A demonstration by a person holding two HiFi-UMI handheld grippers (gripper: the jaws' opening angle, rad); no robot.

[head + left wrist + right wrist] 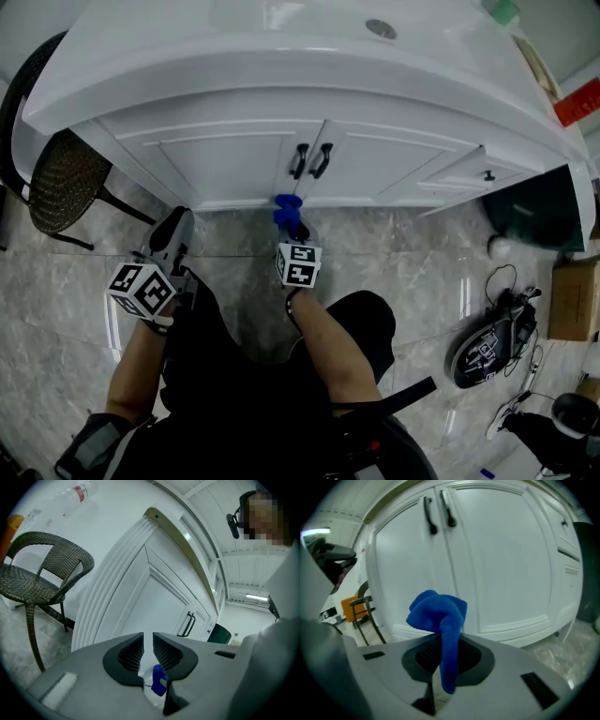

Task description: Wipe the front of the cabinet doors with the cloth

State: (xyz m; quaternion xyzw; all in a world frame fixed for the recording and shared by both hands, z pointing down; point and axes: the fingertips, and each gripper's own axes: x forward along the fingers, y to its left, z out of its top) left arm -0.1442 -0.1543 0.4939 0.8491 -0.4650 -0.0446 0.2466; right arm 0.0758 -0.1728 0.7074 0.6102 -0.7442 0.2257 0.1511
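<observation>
My right gripper (443,653) has its jaws clamped on a thin fold of the blue cloth (438,613), bunched low before the cabinet doors (497,559), below the handles (438,510). Pressed hard, I judge the cloth could slip free or snag those handles. My left gripper (147,651), left of the handles, is barely parted and empty.

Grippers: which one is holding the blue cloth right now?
The right gripper: the blue cloth is pinched between its jaws. The left gripper shows only a narrow empty gap between its jaws.

Left tool (148,643), jaws narrowly apart, empty, before white cabinet doors (157,604); wicker chair (40,571) leftward; perhaps cloth (159,680) below.
</observation>
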